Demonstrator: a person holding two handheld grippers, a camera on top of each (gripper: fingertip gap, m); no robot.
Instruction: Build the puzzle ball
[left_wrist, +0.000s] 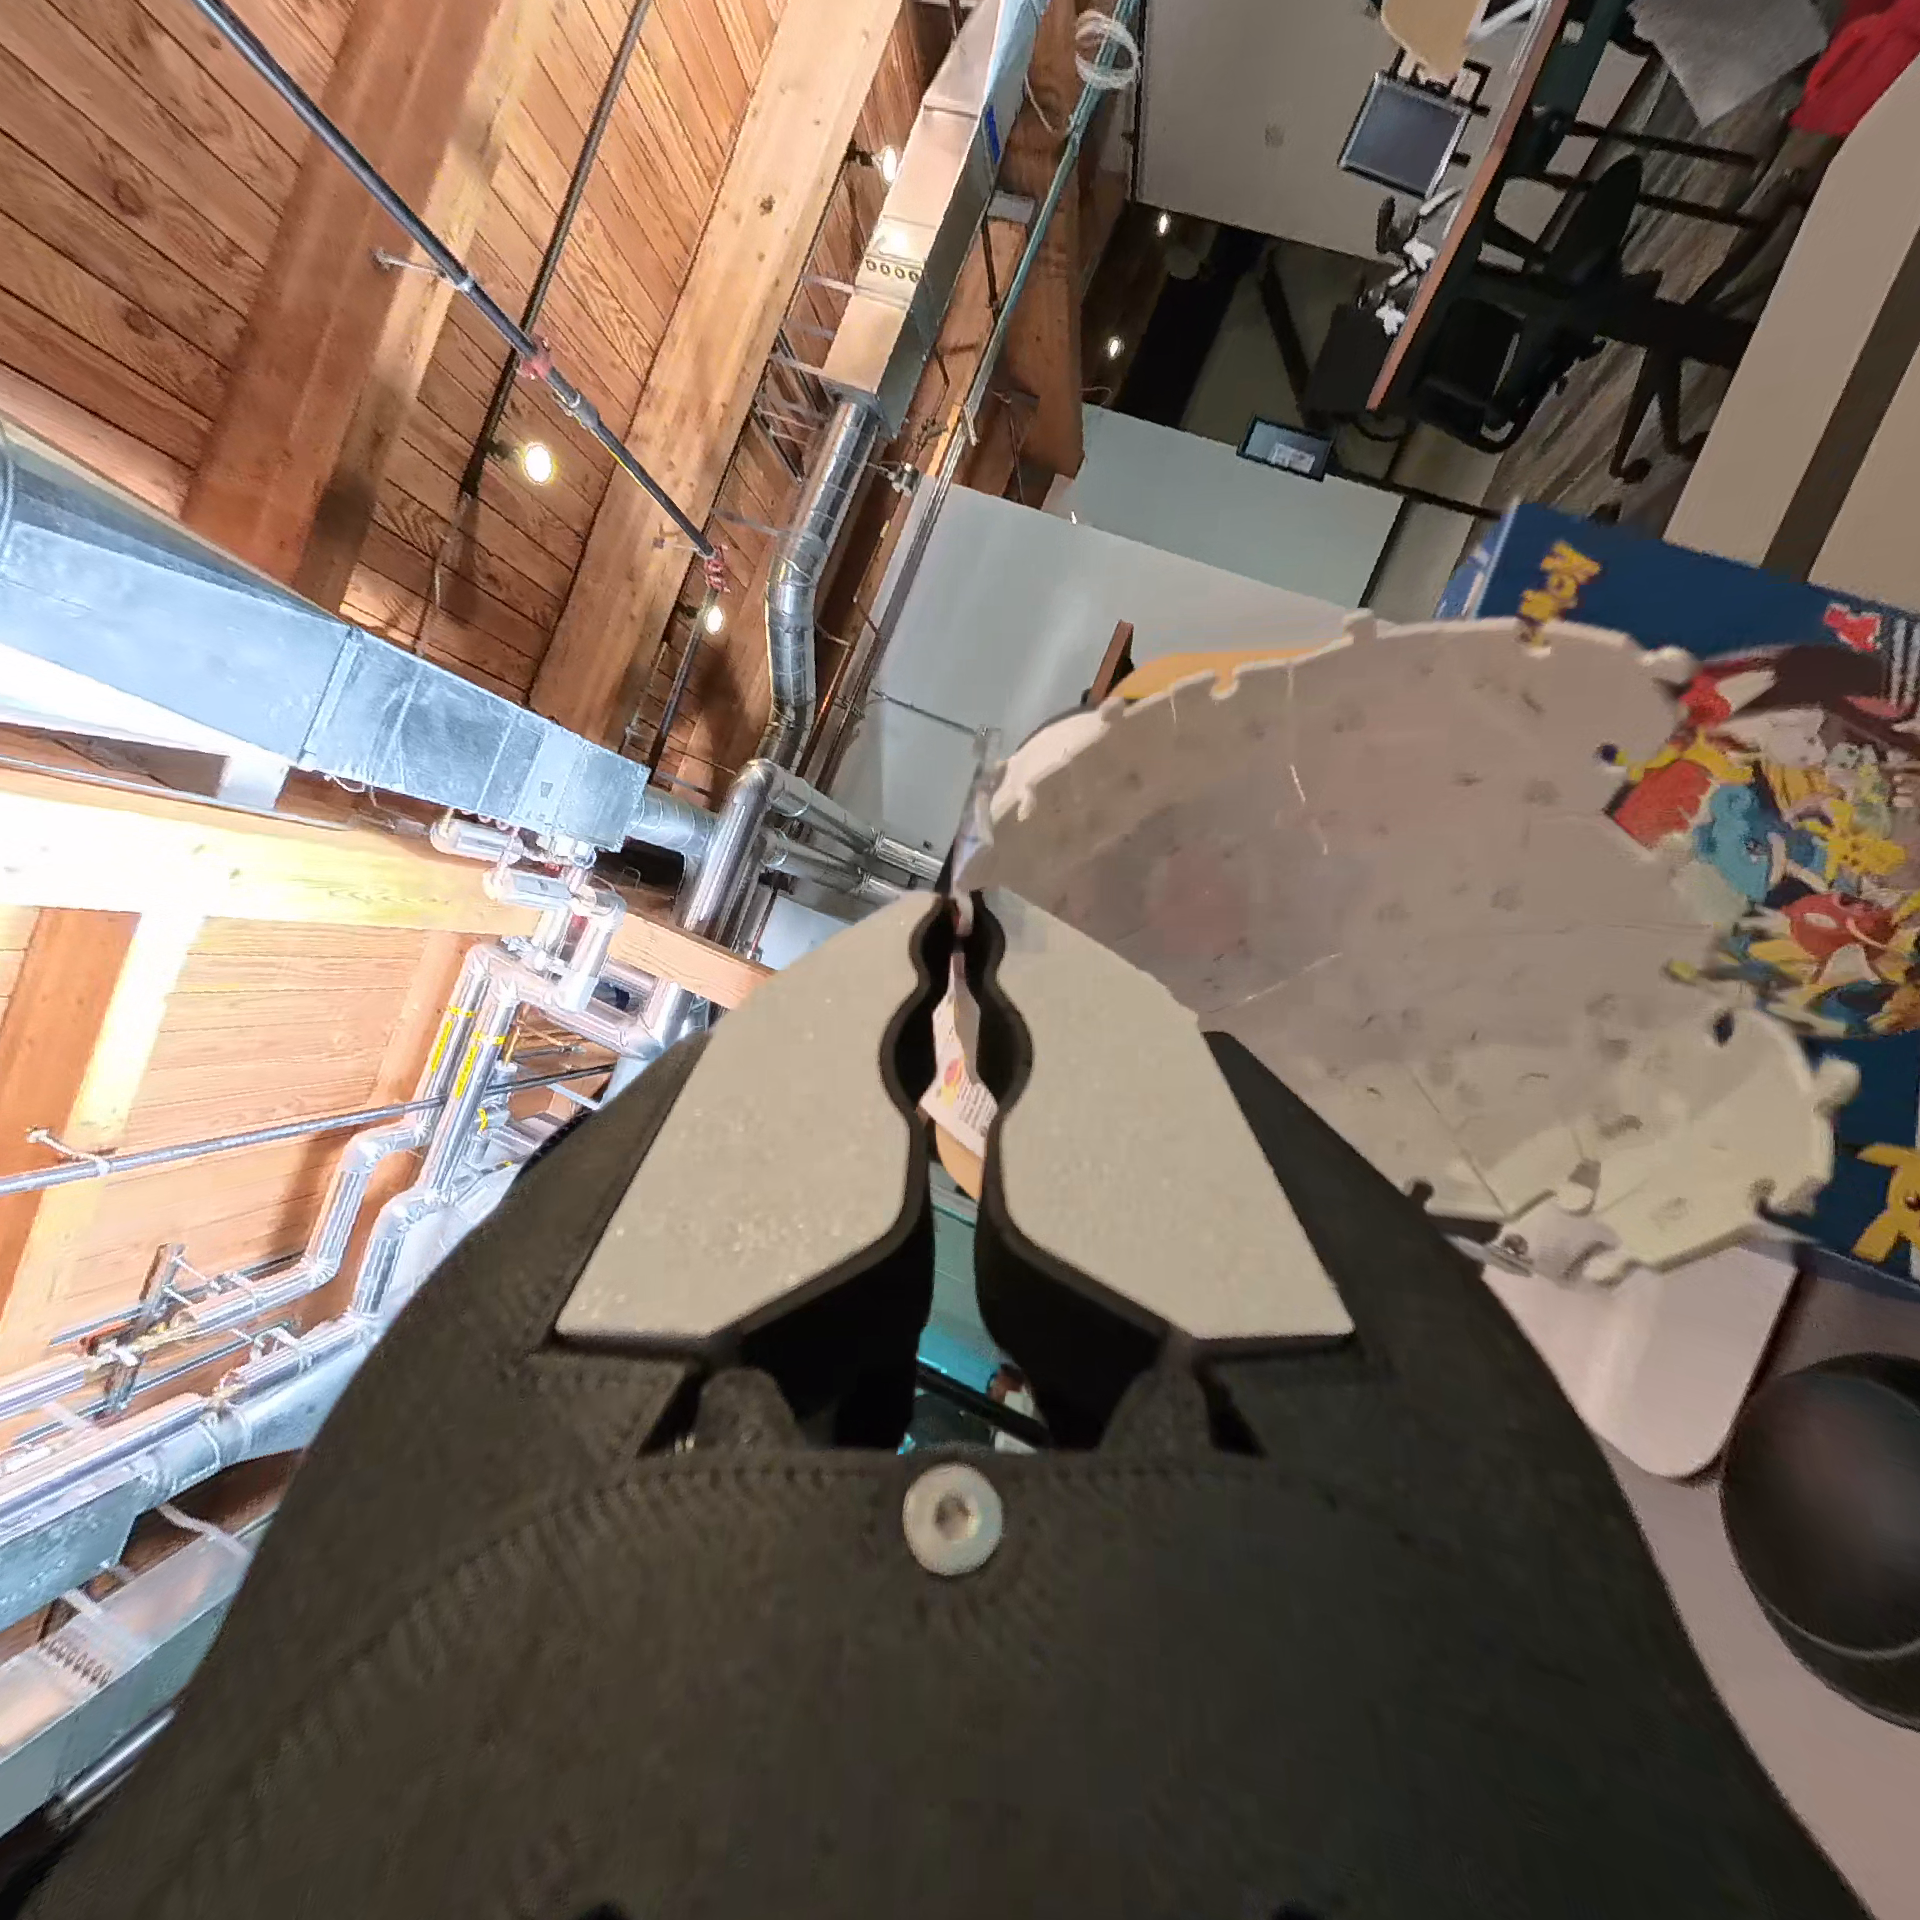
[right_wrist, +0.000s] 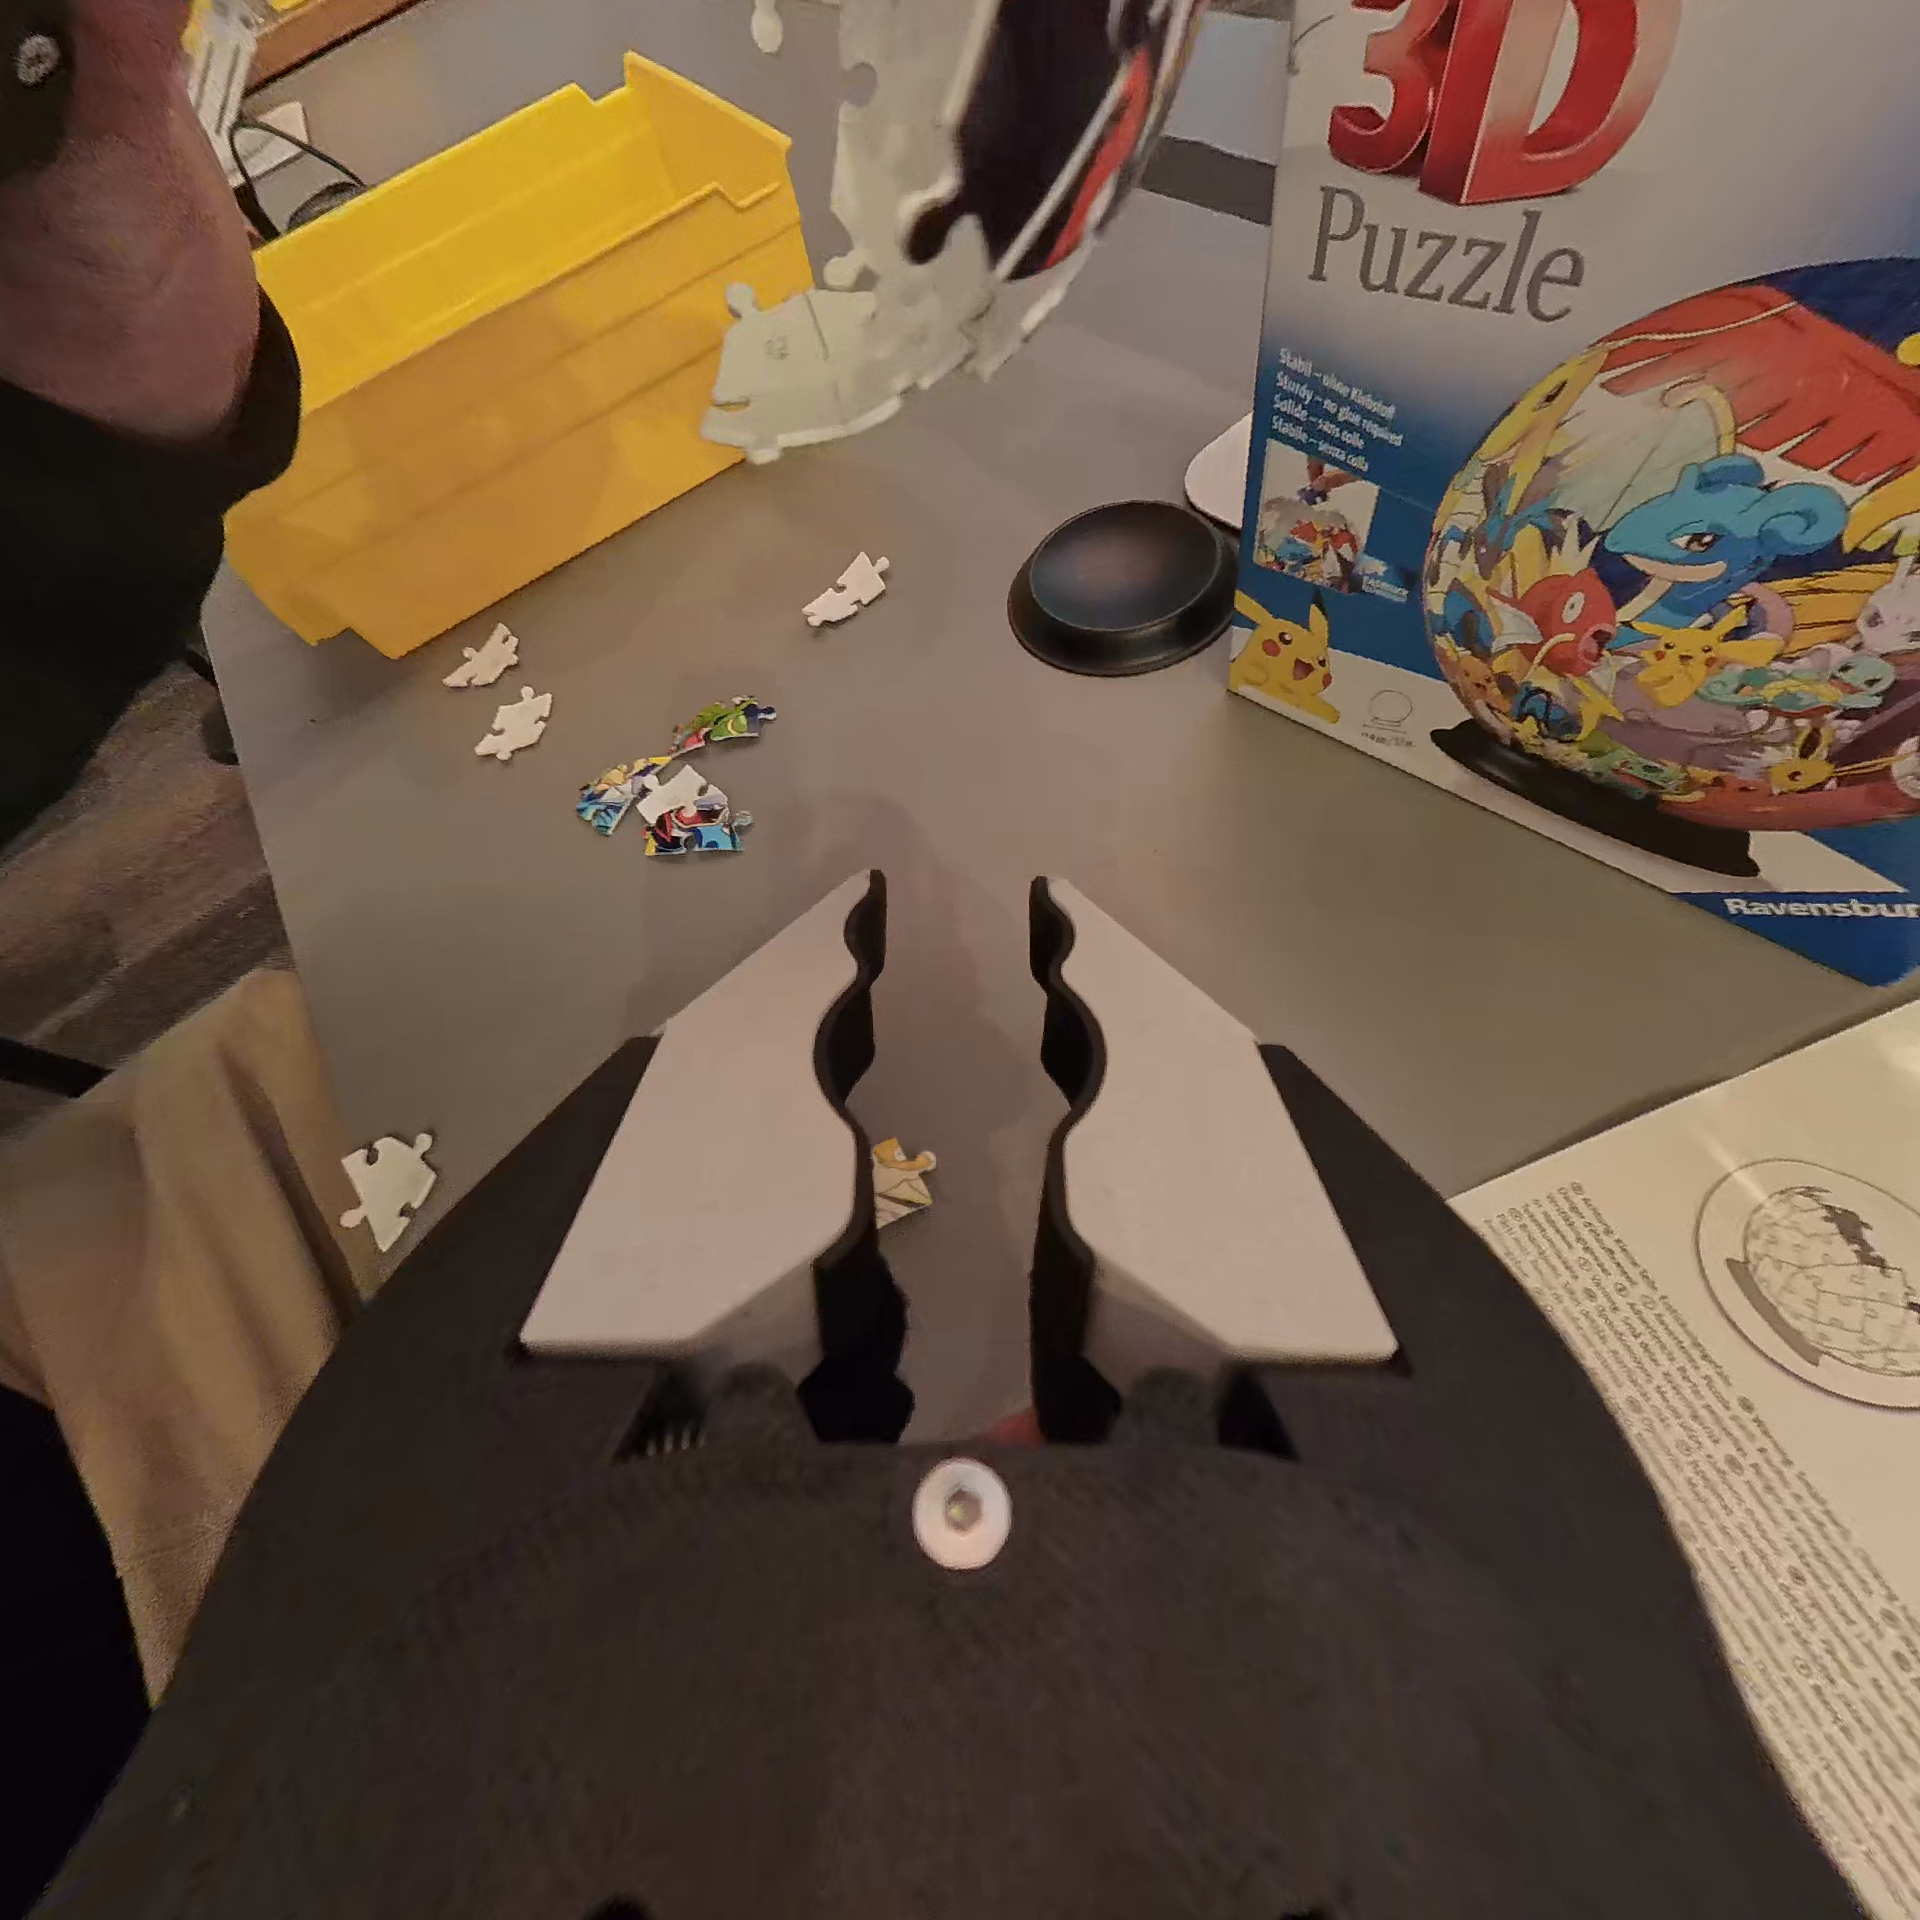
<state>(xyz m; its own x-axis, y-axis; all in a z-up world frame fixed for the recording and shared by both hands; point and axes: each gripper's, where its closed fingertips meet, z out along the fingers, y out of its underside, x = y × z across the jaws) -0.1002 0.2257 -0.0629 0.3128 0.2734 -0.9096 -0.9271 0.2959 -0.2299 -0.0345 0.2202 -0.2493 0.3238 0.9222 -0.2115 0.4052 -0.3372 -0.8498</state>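
Grey and matte, the counter (right_wrist: 1195, 831) carries everything I have to work with, and I read it mostly through my right wrist view. Biggest on it is the puzzle box (right_wrist: 1621, 499), standing at the far right edge, with the yellow bin (right_wrist: 520, 343) toward the far left corner and a printed instruction sheet (right_wrist: 1766, 1403) at the near right edge. A black round stand (right_wrist: 1127, 587) sits just beside the box. My left gripper (left_wrist: 961, 925) is raised, its view tilted toward the timber ceiling; its fingers are pinched tight on the rim of the half-built puzzle ball (left_wrist: 1382, 904), a curved shell whose white inner face is turned to that camera. In the right view the same shell hangs above the counter's far side, clear of the surface. My right gripper (right_wrist: 956, 894) hovers with its fingers parted and nothing between them. Loose pieces lie ahead and to its left: a coloured cluster (right_wrist: 675, 784) near the counter's middle and several white-backed ones (right_wrist: 499, 691) nearer the bin. One small yellow piece (right_wrist: 902, 1184) lies below the gap between the right fingers, so I judge the right hand far the nearer for the next pick; its long axis I cannot make out.
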